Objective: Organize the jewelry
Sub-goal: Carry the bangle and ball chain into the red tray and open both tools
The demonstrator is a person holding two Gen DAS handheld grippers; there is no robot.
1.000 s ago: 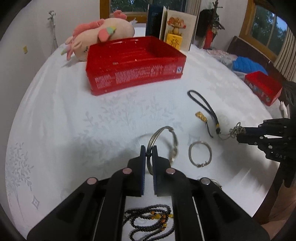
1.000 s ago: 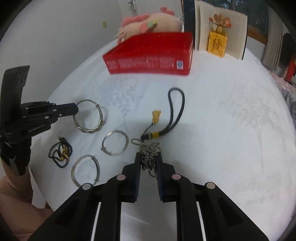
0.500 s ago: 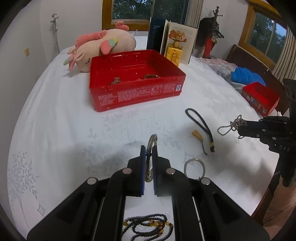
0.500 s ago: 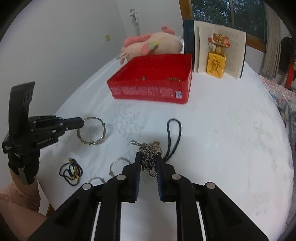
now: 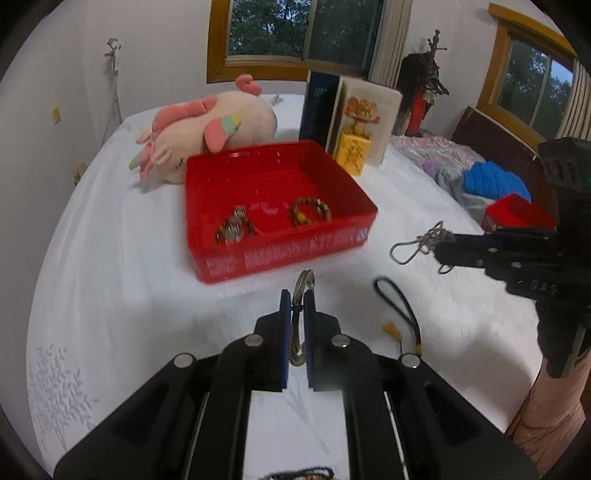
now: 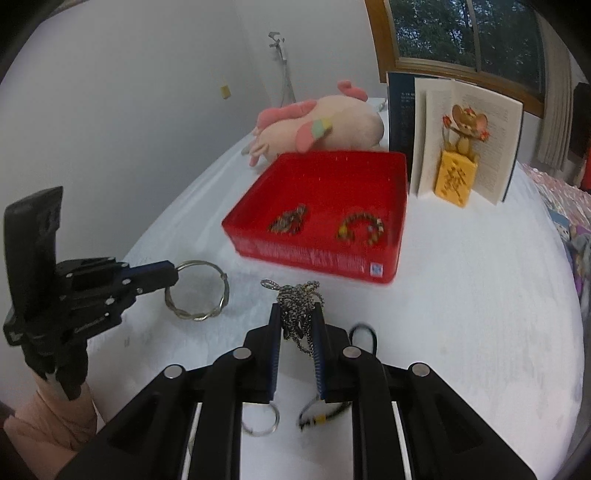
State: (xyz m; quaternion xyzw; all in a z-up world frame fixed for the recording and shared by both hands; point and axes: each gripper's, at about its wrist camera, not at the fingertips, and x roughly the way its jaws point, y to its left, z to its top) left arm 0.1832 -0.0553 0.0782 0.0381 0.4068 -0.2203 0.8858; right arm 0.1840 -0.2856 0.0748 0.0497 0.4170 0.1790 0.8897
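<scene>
Left gripper (image 5: 297,306) clamps the silver bangle (image 6: 197,290); right gripper (image 6: 297,323) pinches the bunched chain (image 6: 297,302). Both hang clear above the cloth, short of the red box (image 5: 280,251) near rim. Box centre looks free, though blurred.

A pink plush toy (image 5: 207,133) lies on the white tablecloth (image 5: 110,258). Just right of the plush an open book (image 6: 465,140) stands upright, with a yellow mouse figurine (image 6: 458,162) propped against its pages. Behind the plush runs a wood-framed window (image 5: 295,33). Far right of the plush, beyond the cloth's edge, sit a blue bundle (image 5: 491,181) and a small red box (image 5: 517,218).
</scene>
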